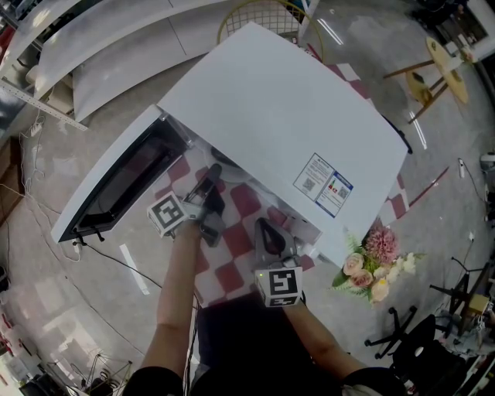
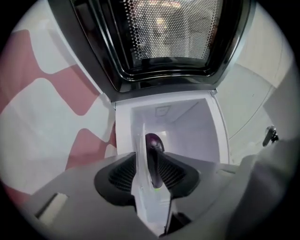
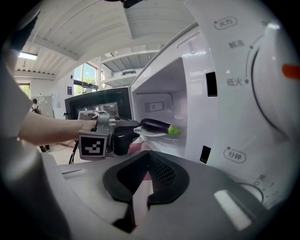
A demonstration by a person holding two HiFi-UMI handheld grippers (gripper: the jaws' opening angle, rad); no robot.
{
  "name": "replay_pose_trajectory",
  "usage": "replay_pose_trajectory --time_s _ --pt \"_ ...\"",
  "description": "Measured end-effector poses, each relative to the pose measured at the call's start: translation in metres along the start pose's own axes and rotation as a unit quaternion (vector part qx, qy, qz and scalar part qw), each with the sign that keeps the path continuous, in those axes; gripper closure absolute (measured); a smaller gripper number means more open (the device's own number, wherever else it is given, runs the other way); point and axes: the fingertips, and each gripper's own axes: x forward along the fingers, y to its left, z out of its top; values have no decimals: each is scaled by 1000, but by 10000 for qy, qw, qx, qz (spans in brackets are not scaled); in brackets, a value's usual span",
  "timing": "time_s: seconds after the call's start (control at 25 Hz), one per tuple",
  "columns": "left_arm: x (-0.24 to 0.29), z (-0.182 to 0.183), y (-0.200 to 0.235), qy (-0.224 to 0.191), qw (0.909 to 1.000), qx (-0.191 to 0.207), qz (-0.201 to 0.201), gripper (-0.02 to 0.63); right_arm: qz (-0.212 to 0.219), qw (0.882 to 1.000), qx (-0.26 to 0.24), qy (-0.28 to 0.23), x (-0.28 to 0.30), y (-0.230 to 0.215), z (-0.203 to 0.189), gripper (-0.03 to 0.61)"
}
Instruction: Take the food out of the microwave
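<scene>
The white microwave [image 1: 286, 116] stands on a red-and-white checked cloth with its door [image 1: 116, 186] swung wide open to the left. A dark purple eggplant [image 3: 157, 125] with a green stem lies on a white plate [image 3: 150, 133] at the mouth of the cavity. My left gripper [image 2: 149, 164] points level into the cavity and is shut on the plate's [image 2: 140, 187] near rim, with the eggplant [image 2: 153, 159] just beyond its pads. The right gripper [image 3: 149, 157] hangs in front of the control panel, tilted down, shut and holding nothing. In the head view the left gripper [image 1: 209, 189] reaches under the microwave's top and the right gripper [image 1: 267, 232] sits beside it.
The open door's [image 2: 164, 42] mesh window fills the space ahead of the left gripper. Control dials [image 3: 276, 79] sit to the right of the cavity. A bunch of pink flowers [image 1: 379, 267] lies at the table's right. A wire basket [image 1: 263, 19] stands behind the microwave.
</scene>
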Motion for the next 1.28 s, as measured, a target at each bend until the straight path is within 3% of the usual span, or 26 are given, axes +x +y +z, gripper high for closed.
replay_pose_trajectory --time_s 0.24,1.28 --pt "1 3 4 -105 9998 -179 49 589 14 10000 11 4 0 -1 -1 578" --pt "-18 3 11 -474 9974 -528 125 589 -24 10000 -16 -36 2 -1 1 578"
